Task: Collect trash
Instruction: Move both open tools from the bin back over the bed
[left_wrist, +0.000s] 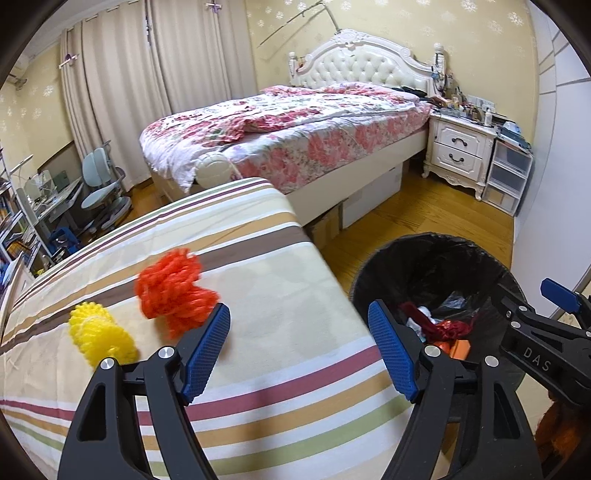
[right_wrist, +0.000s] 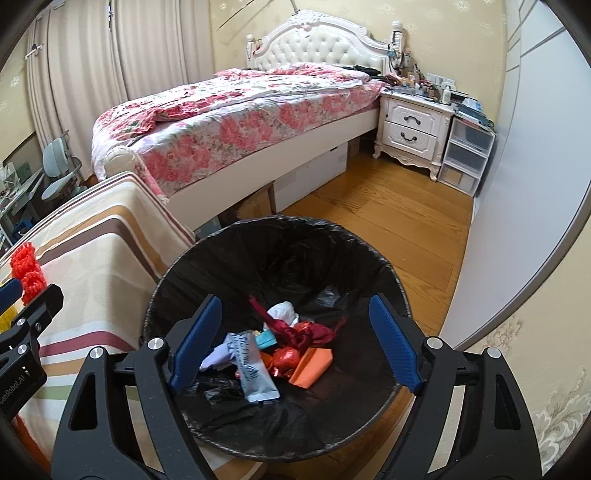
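Observation:
An orange foam net (left_wrist: 173, 295) and a yellow foam net (left_wrist: 99, 334) lie on the striped cloth (left_wrist: 280, 369) of a table. My left gripper (left_wrist: 299, 354) is open and empty, just right of the orange net, above the cloth. The black-lined trash bin (right_wrist: 280, 243) stands on the floor beside the table and holds several wrappers (right_wrist: 258, 365); it also shows in the left wrist view (left_wrist: 436, 258). My right gripper (right_wrist: 295, 347) is open and empty, hovering over the bin. The orange net shows at the right wrist view's left edge (right_wrist: 26, 271).
A bed with a floral quilt (left_wrist: 295, 125) stands behind the table. A white nightstand (left_wrist: 458, 147) and plastic drawers (left_wrist: 506, 177) are at the back right. Wooden floor (right_wrist: 388, 214) lies between bed and wardrobe wall (right_wrist: 517, 203). A desk and chair (left_wrist: 99, 184) are at the left.

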